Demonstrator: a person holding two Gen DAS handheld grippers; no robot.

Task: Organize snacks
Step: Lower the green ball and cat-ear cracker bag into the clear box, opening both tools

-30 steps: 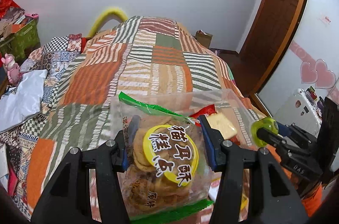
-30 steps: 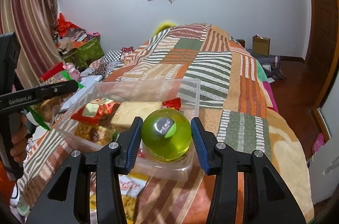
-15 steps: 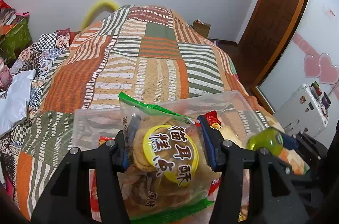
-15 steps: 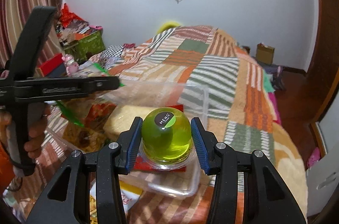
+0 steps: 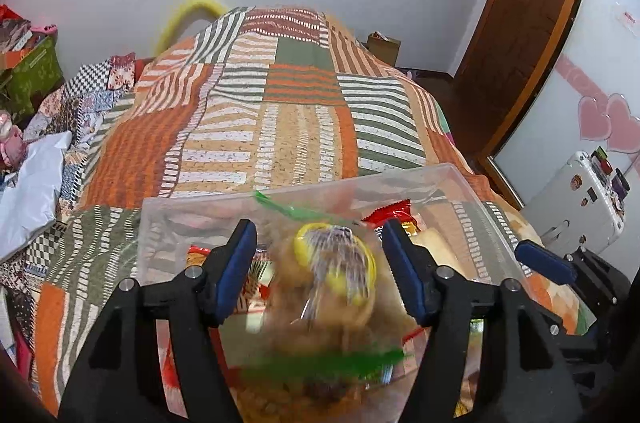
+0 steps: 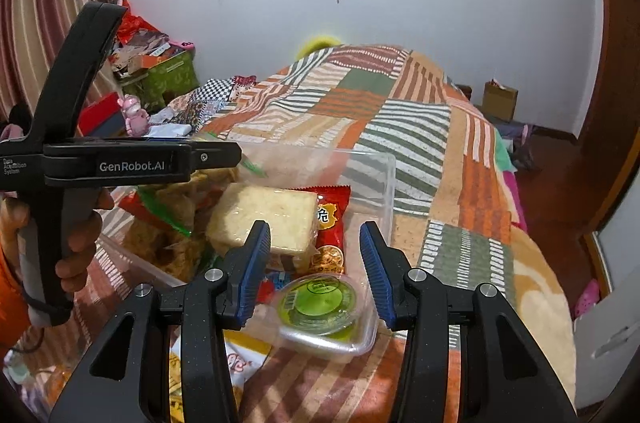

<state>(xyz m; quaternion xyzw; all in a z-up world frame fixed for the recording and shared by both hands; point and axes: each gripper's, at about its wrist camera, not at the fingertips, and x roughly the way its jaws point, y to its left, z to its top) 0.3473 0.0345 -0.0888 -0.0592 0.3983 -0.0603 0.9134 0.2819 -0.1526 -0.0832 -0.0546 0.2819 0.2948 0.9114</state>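
A clear plastic bin [image 5: 280, 199] [image 6: 384, 183] sits on the bed and holds snacks. My left gripper [image 5: 320, 263] is open above the bin; the cookie bag with the yellow label [image 5: 336, 279] is blurred between and below its fingers, loose from them. My right gripper [image 6: 316, 271] is open over the bin's near corner. The green jelly cup [image 6: 320, 307] lies in the bin just below it, free of the fingers. A pale cake packet [image 6: 264, 219] and a red snack packet [image 6: 330, 231] lie in the bin.
The patchwork bedspread [image 5: 280, 111] stretches beyond the bin. A yellow snack packet [image 6: 236, 363] lies on the bed beside the bin. The left gripper's body and the hand [image 6: 80, 231] are at the left in the right wrist view. Clutter and boxes [image 6: 160, 71] stand by the left wall.
Both grippers opened. The cookie bag dropped out of the left gripper into the bin. The jelly cup left the right gripper and now lies in the bin's corner.
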